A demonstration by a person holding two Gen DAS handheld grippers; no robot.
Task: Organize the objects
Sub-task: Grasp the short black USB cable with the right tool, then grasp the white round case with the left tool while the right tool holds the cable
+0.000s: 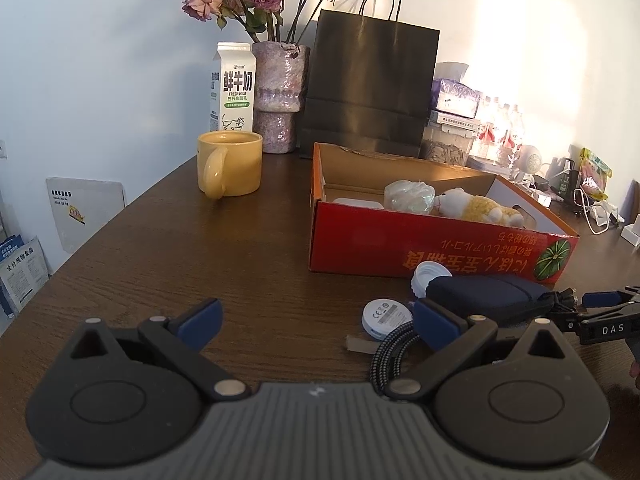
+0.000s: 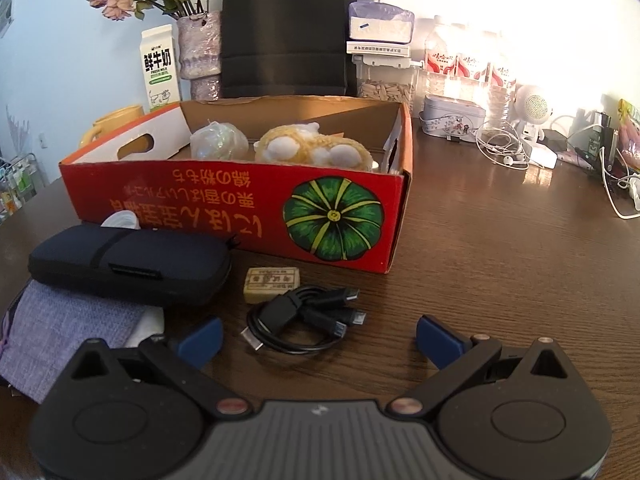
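A red cardboard box (image 1: 420, 246) (image 2: 224, 208) sits open on the brown table, holding a plush toy (image 2: 316, 152) and a wrapped ball (image 2: 218, 140). In front of it lie a dark zip case (image 2: 128, 264) (image 1: 488, 292), a coiled black cable (image 2: 304, 320), a small tan eraser (image 2: 270, 284), a grey pouch (image 2: 60, 332), a white round puck (image 1: 386, 316) and a white cap (image 1: 430, 276). My left gripper (image 1: 320, 320) is open and empty over bare table. My right gripper (image 2: 318, 336) is open, low over the black cable; it also shows in the left wrist view (image 1: 604, 312).
A yellow mug (image 1: 230, 168), milk carton (image 1: 232, 88), vase of dried roses (image 1: 280, 96) and black paper bag (image 1: 368, 84) stand at the back. Water bottles (image 2: 460, 64), a tin (image 2: 452, 120), earphones (image 2: 504, 148) and chargers crowd the back right.
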